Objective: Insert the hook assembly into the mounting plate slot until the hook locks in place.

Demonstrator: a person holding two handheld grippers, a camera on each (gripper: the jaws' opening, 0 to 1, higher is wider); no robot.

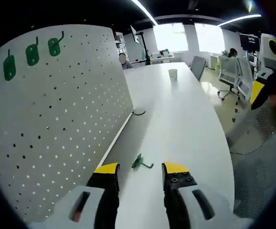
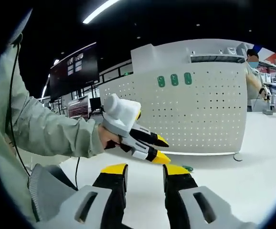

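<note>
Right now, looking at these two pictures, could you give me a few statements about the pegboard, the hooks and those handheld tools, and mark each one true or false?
1. Three green hooks hang on the white pegboard. True.
2. A loose green hook lies on the table. True.
3. The left gripper has its fingers clamped on the loose hook. False: the fingers are apart, the hook lies on the table between and just beyond them.
4. The right gripper holds a hook. False: its fingers are open with nothing between them.
5. A white cup stands far down the table. True.

pegboard [image 1: 66, 109] leftward; bare table [image 1: 185, 124] ahead
</note>
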